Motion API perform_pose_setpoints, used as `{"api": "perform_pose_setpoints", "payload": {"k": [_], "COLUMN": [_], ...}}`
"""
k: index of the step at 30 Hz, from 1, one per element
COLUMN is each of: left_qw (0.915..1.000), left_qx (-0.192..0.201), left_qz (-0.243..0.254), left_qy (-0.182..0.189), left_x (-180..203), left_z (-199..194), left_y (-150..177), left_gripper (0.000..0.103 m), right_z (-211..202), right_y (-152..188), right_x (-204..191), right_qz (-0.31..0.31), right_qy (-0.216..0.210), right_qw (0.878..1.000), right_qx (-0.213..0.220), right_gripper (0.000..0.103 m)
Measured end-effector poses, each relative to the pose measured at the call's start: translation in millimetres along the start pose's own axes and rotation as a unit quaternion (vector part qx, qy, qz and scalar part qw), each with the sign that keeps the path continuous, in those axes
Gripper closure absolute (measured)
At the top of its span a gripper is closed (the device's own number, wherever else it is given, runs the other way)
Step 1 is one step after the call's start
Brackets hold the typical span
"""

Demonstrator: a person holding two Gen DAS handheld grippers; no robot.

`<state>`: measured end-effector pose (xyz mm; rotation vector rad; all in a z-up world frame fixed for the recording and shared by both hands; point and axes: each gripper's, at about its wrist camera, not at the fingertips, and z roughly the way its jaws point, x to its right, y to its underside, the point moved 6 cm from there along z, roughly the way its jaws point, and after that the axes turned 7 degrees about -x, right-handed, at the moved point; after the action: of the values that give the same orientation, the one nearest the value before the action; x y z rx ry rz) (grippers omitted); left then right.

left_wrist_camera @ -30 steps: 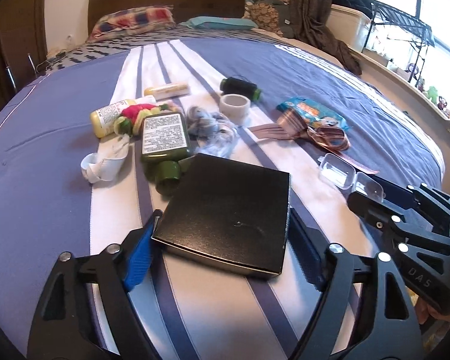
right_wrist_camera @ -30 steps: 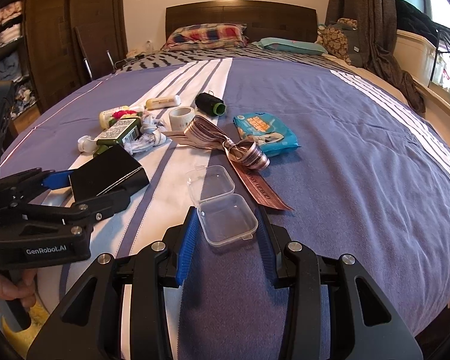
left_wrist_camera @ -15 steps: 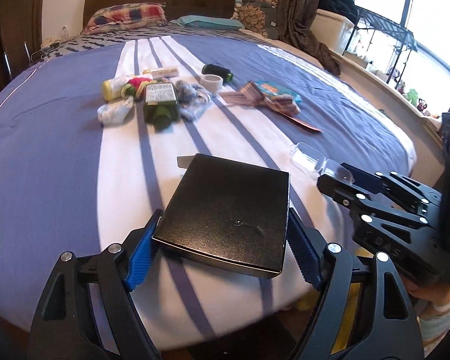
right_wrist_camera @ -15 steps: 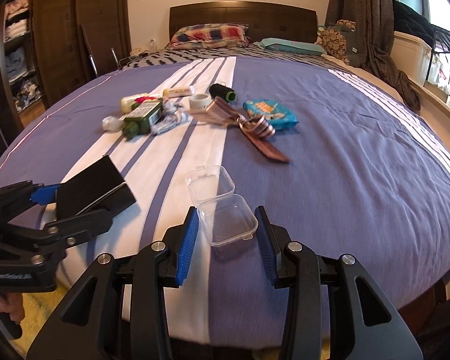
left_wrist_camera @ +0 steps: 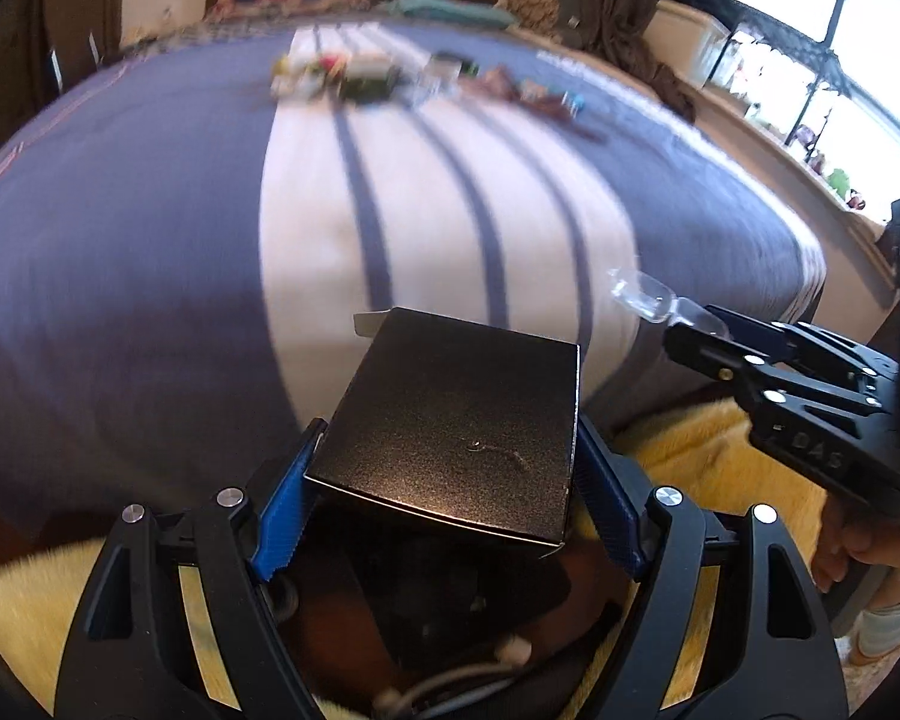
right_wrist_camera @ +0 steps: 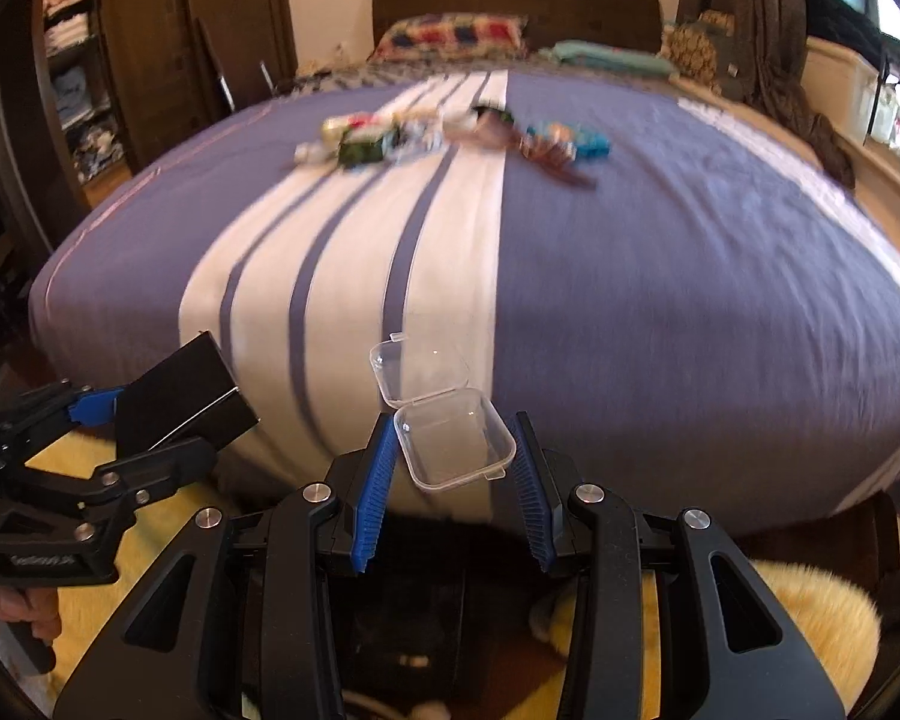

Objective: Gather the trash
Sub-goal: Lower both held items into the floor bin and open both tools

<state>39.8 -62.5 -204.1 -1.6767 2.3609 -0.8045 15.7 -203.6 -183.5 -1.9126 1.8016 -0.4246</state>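
L gripper: jaws closed on a flat black box, blue pads pressed to its two sides; box tilted, held in the air off the foot edge of the bed, over a yellow shaggy rug. White flap sticks out at box's far corner.

R gripper: jaws closed on a small clear plastic case, lid hinged open and pointing toward the bed; also held off the foot edge, above the floor.

Both tools side by side, apart, not touching.

Bed cover purple w/ white stripes. Rest of the clutter sits in a loose row across the middle of the bed, toward the headboard; blurred, items hard to tell apart. Pillows at head end.
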Motion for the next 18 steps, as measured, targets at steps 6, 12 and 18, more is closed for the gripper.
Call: {"api": "perform_pose_setpoints", "payload": {"k": [6,12,18], "left_qw": [0.9966,0.9887,0.9807], "left_qx": [-0.076,-0.139,-0.186], "left_qz": [-0.024,-0.045,-0.058], "left_qy": [-0.023,-0.032,-0.021], "left_x": [-12.1,-29.0,-39.3], "left_z": [35.0,73.7,100.5], "left_y": [41.9,71.3,88.8], "left_gripper": [0.028,0.028,0.028], "right_z": [31.9,70.6,99.9], "right_y": [36.2,57.4,69.1], "right_x": [-6.9,-11.0,-18.5], "right_qz": [0.006,0.013,0.013], "right_qy": [-0.016,-0.022,-0.034], "right_qw": [0.997,0.992,0.986], "right_qx": [-0.073,-0.125,-0.164], "right_gripper": [0.064,0.064,0.064]}}
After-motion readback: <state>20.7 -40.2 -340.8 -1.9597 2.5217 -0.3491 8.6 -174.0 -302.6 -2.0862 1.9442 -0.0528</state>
